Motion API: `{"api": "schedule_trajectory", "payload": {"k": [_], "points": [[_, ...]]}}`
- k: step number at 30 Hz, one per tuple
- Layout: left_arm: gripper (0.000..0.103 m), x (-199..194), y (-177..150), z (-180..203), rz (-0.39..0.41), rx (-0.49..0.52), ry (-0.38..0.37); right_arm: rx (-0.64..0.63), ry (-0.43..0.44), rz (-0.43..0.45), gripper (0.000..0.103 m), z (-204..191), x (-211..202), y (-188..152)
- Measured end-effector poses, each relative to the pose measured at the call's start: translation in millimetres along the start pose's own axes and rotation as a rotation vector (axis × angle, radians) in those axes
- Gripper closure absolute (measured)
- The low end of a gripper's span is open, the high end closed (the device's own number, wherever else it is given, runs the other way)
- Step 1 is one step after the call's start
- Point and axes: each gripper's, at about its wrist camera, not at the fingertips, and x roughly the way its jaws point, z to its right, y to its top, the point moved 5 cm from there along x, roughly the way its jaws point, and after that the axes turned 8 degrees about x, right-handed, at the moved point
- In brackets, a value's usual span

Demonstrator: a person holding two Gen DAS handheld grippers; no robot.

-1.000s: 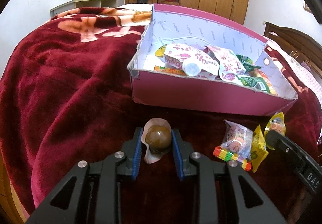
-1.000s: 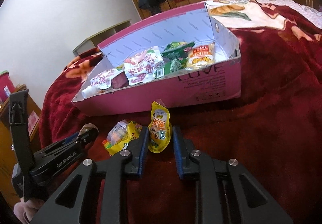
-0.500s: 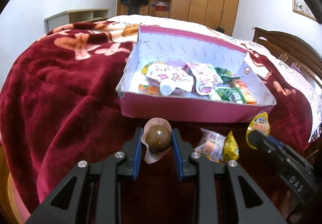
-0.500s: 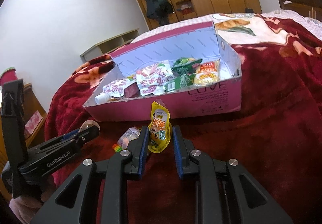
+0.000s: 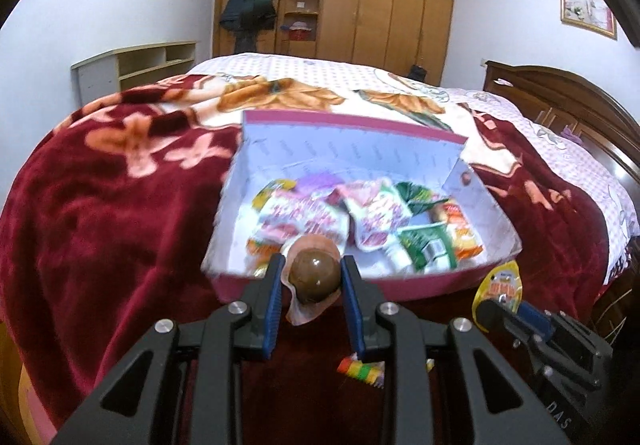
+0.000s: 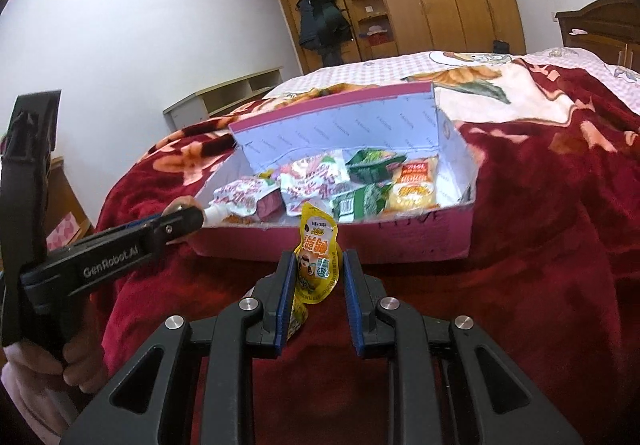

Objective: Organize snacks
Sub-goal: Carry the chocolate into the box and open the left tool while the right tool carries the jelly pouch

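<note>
My left gripper [image 5: 313, 277] is shut on a brown egg snack in a clear pouch [image 5: 313, 274] and holds it above the near wall of the pink box [image 5: 420, 287]. The box holds several snack packets [image 5: 376, 219]. My right gripper [image 6: 319, 277] is shut on a yellow snack packet [image 6: 318, 263], raised just in front of the pink box [image 6: 400, 241]. The left gripper also shows in the right wrist view [image 6: 176, 223], at the box's left corner. The right gripper shows in the left wrist view [image 5: 504, 305] with its yellow packet [image 5: 500, 285].
The box sits on a dark red floral blanket [image 5: 100, 205] over a bed. A rainbow-striped candy packet [image 5: 360, 369] lies on the blanket under my left gripper. A wooden headboard [image 5: 560, 97] is at the right; wardrobes [image 5: 360, 5] stand far behind.
Both grippers have risen off the blanket with their snacks and moved toward the box. The left one now hangs over the box's near wall.
</note>
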Motion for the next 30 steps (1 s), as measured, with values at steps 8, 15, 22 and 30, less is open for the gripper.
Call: {"api": "schedule_trajectory", "payload": {"k": [8, 15, 22, 30], "points": [[0.074, 27.8, 27.7, 20.6, -0.01, 0.047, -0.034, -0.002, -0.029, 0.023, 0.078, 10.0, -5.3, 27.4], [0.074, 59.5, 35.1, 29.3, -0.035, 0.049, -0.042, -0.02, -0.067, 0.026, 0.078, 20.1, 6.3, 53.7], [0.074, 82.7, 30.0, 33.3, -0.062, 0.049, -0.028, -0.016, -0.098, 0.03, 0.078, 31.4, 21.7, 73.3], [0.065, 94.9, 21.5, 36.7, -0.074, 0.049, -0.035, -0.02, -0.129, 0.023, 0.078, 42.0, 41.8, 87.4]]}}
